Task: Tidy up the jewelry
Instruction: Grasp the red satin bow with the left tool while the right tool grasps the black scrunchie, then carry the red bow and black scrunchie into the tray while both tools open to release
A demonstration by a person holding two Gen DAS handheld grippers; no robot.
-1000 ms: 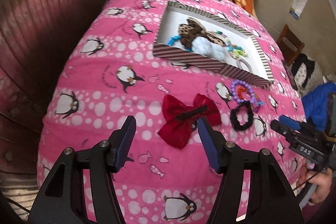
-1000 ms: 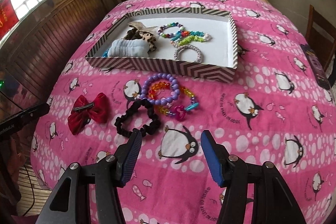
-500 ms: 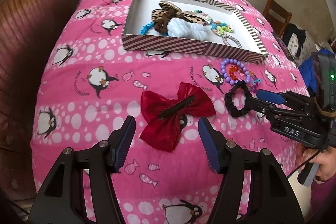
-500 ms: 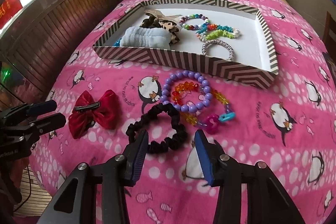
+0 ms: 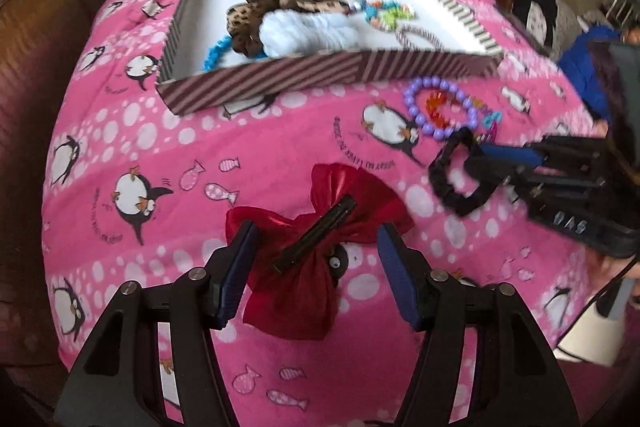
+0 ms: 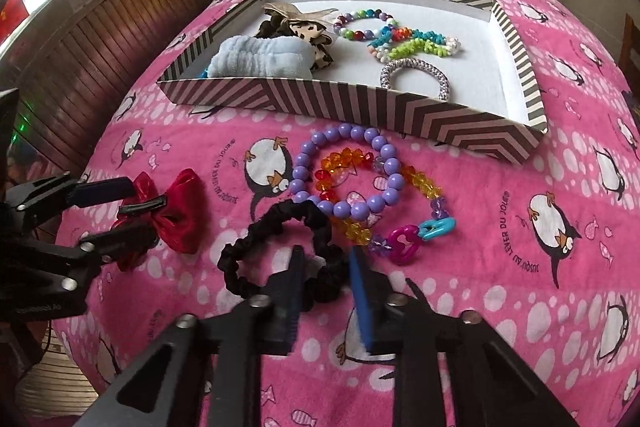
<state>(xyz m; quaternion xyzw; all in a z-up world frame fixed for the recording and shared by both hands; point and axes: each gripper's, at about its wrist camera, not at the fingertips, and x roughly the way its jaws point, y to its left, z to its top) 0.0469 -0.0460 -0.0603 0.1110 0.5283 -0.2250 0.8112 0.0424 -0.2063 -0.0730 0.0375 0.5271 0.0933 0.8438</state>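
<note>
A ruffled black fabric scrunchie point(image 6: 280, 251) lies on the fleecy pink penguin blanket point(image 6: 500, 287), and the right gripper point(image 6: 326, 267) is closing on its near loop, the cloth bunched between the narrowing jaws. At ten o'clock from it a shiny red satin bow point(image 5: 320, 247) with a black bar clip sits between the wide jaws of the left gripper point(image 5: 316, 267), which are closing without pressing it. At one o'clock from the scrunchie lie a ring of round purple beads point(image 6: 344, 175) and a faceted orange-yellow bracelet point(image 6: 420, 183). Beyond, at twelve, a shallow striped cardboard box point(image 6: 360, 107) holds beaded bracelets and a fluffy pale-blue band point(image 6: 260, 61).
</note>
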